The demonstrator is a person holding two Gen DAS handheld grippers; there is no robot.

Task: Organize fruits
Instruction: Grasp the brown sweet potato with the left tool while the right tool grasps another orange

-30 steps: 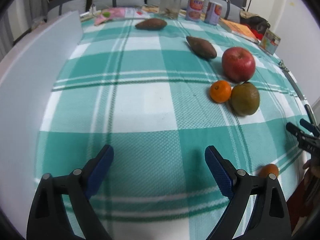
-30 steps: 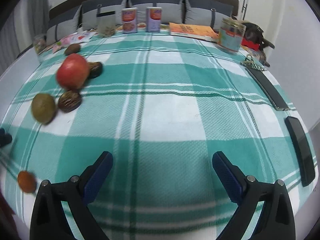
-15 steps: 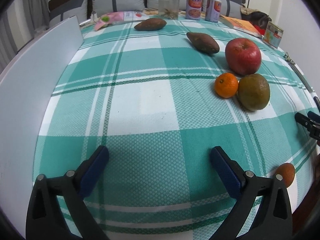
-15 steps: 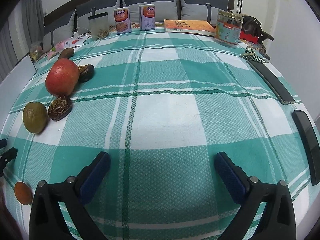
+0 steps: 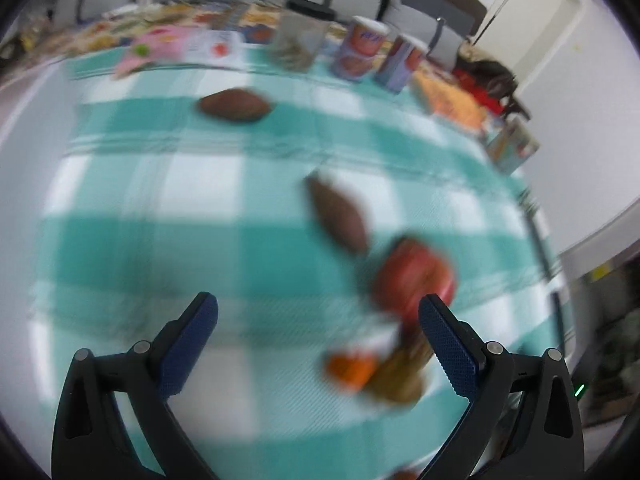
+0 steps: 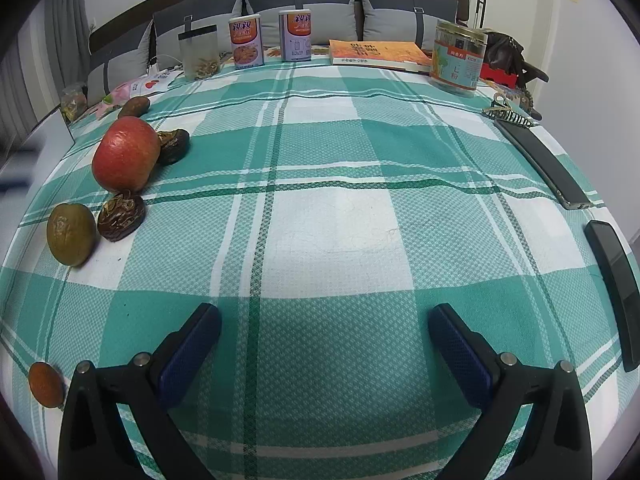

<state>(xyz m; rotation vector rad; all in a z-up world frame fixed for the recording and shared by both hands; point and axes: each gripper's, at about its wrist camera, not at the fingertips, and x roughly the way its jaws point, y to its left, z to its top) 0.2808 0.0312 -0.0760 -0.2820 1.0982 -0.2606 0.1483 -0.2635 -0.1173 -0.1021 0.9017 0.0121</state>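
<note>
The apple (image 6: 125, 155) was round, red and slightly mottled, sitting at the left of the right wrist view with a wrinkled dark date (image 6: 173, 145) touching its far side and another date (image 6: 121, 217) just in front of it. Beside that lay a dull olive-green fruit (image 6: 71, 234), egg-shaped and a little pitted. A small orange (image 6: 45, 384) sat apart at the lower left edge of the frame, and a brown oblong tuber (image 6: 134, 106) lay further back at the upper left.

The left wrist view was heavily blurred – the apple (image 5: 414, 280), an orange (image 5: 351, 368) and the green fruit (image 5: 398, 380) smeared together at the lower right, with two tubers (image 5: 236, 105) higher up, the nearer one (image 5: 338, 216) at mid-frame.

The left tool (image 5: 318, 326) had its jaws wide, closing a touch, with nothing between the ribbed blue pads. The right tool (image 6: 324, 336) stood wide too, empty, over bare cloth.

Along the far edge stood a clear jar (image 6: 199, 53), two printed tins (image 6: 245, 43), an orange book (image 6: 378, 54) lying flat and a lidded green canister (image 6: 457, 58). Two flat black devices (image 6: 542, 162) lay down the right side, with a hair clip (image 6: 506, 114) above them.

The worktop (image 6: 336, 224) wore a woven cloth in teal and white checks – grey cushions (image 6: 332, 4) and a dark headboard stood behind it, with white walls around.
</note>
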